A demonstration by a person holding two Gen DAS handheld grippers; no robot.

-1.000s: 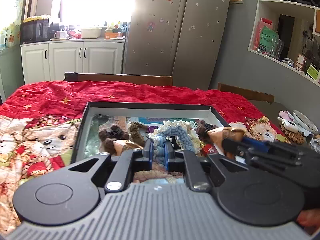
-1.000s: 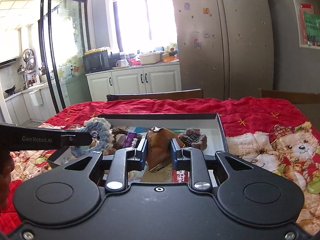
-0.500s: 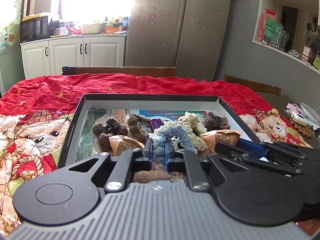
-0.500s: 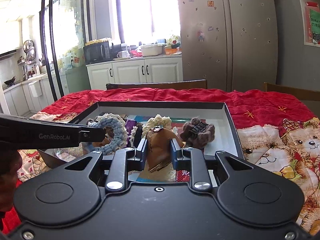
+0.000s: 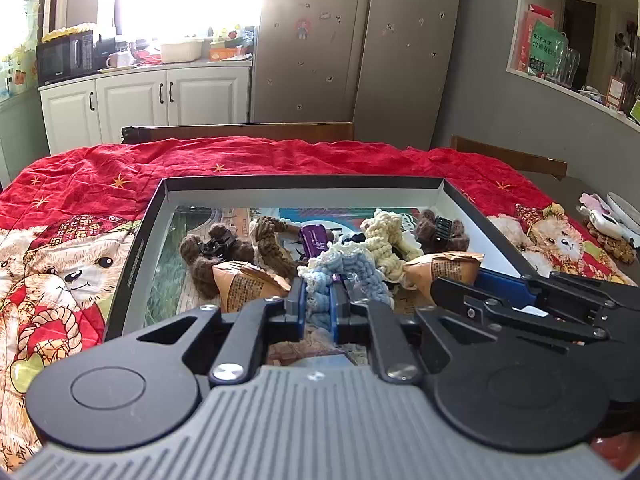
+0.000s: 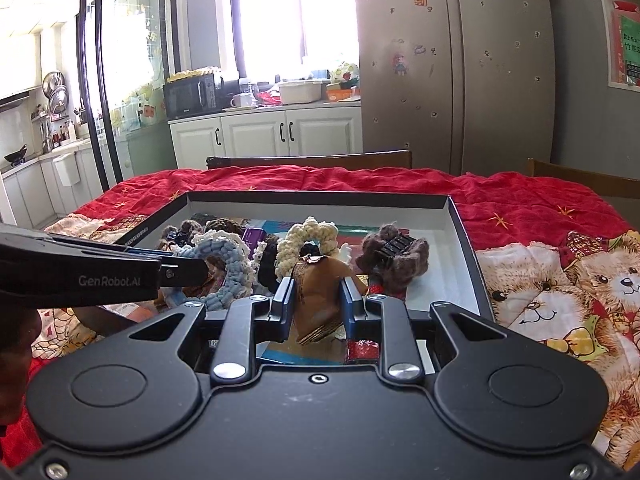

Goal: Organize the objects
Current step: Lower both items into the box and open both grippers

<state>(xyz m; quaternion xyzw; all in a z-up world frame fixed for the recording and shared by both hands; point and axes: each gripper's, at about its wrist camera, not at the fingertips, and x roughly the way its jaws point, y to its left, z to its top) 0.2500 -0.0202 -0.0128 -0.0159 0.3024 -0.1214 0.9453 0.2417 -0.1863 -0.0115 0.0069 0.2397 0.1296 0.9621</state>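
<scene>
Both grippers lowered toward box [image 5: 136, 248], two scrunchies, two packets

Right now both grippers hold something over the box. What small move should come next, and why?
Probably open both and let go. The left gripper is shut on the blue crochet scrunchie and the right gripper on the brown packet, both low inside the black box.

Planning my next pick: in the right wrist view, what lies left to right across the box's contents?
Blue crochet scrunchie → purple clip → cream crochet scrunchie → brown furry claw clip.
</scene>
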